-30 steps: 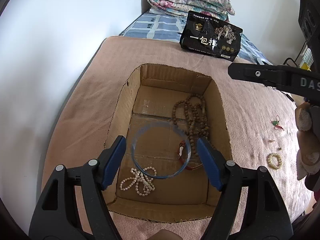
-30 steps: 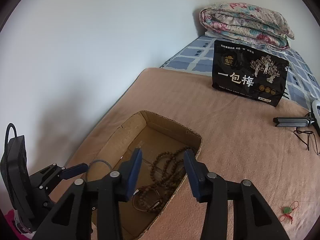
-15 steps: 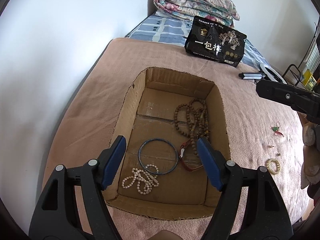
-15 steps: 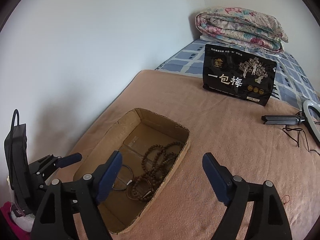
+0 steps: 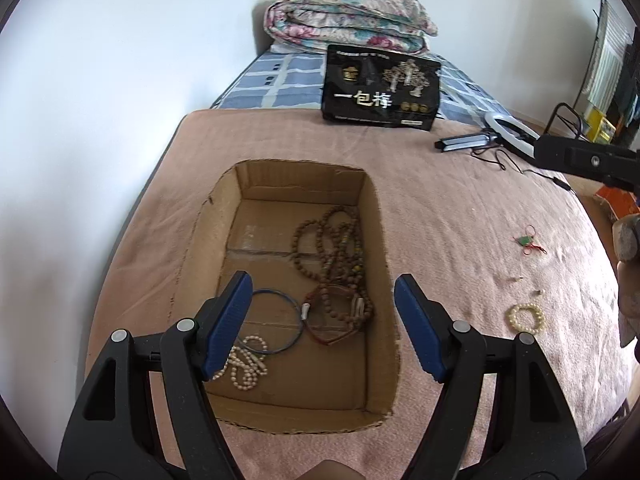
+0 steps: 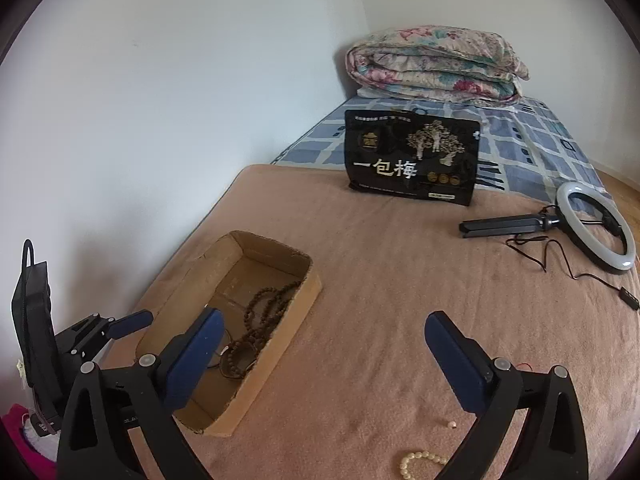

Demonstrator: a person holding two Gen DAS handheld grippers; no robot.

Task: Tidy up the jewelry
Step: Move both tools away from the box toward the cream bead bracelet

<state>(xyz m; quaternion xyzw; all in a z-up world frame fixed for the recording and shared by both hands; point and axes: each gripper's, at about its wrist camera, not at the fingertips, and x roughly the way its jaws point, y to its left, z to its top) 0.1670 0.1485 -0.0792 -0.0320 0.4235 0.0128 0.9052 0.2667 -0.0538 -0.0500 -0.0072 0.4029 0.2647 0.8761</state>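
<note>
An open cardboard box [image 5: 378,208] lies on the pink blanket. It holds a blue bangle [image 5: 294,330], brown bead strands [image 5: 340,248], a red cord bracelet [image 5: 344,330] and white pearl beads [image 5: 246,368]. My left gripper [image 5: 322,320] is open and empty above the box. My right gripper [image 6: 320,356] is open and empty, over the blanket right of the box [image 6: 308,292]. A cream bead bracelet [image 5: 525,318] lies on the blanket; it also shows in the right wrist view [image 6: 420,462]. A green pendant on red cord [image 5: 528,241] lies further back.
A black snack bag [image 5: 382,88] stands behind the box, with a folded floral quilt [image 5: 344,18] beyond it. A ring light on a small tripod [image 6: 596,224] with its cable lies at the right. A loose bead [image 6: 452,424] lies on the blanket. The wall runs along the left.
The blue bangle dropped from between my left fingers into the box. The left gripper pulled up and back. The right gripper opened wide and moved right, away from the box.
</note>
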